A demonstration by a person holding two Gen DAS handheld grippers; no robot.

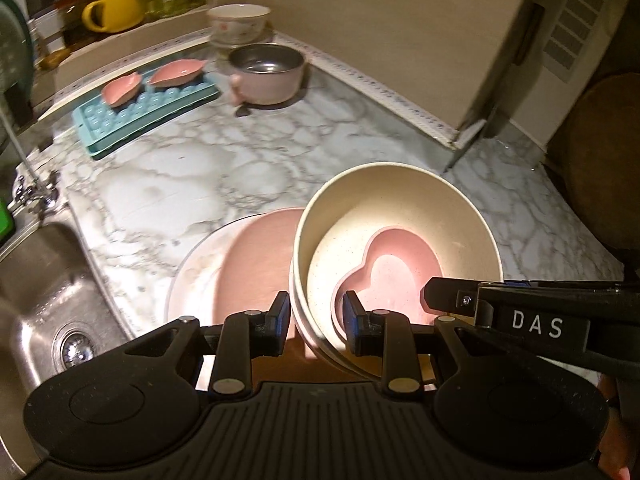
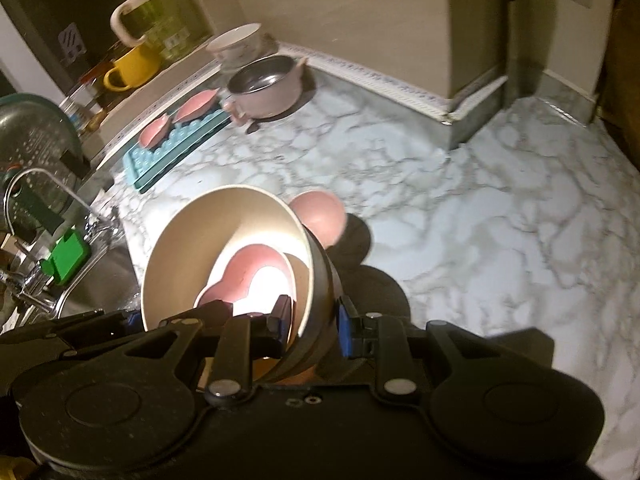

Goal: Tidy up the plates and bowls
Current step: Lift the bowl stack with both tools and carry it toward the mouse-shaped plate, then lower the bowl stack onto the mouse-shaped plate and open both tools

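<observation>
A stack of cream bowls (image 1: 396, 216) holds a pink heart-shaped dish (image 1: 394, 268) inside. My left gripper (image 1: 316, 316) is shut on the stack's near left rim. My right gripper (image 2: 314, 320) is shut on the opposite wall of the cream bowls (image 2: 224, 240), and its black finger (image 1: 448, 296) shows at the right in the left wrist view. The heart dish (image 2: 248, 272) lies tilted in the bowls. A pink plate (image 1: 256, 264) on a pale larger plate (image 1: 192, 280) lies under the stack; its pink edge (image 2: 320, 216) pokes out behind the bowls.
At the back of the marble counter (image 1: 180, 168) stand a pink pot (image 1: 266, 76), a floral bowl (image 1: 238, 24) and a blue tray (image 1: 148, 120) with two pink leaf dishes (image 1: 120, 90). A steel sink (image 1: 48, 280) lies left. A yellow mug (image 1: 116, 8) sits on the ledge.
</observation>
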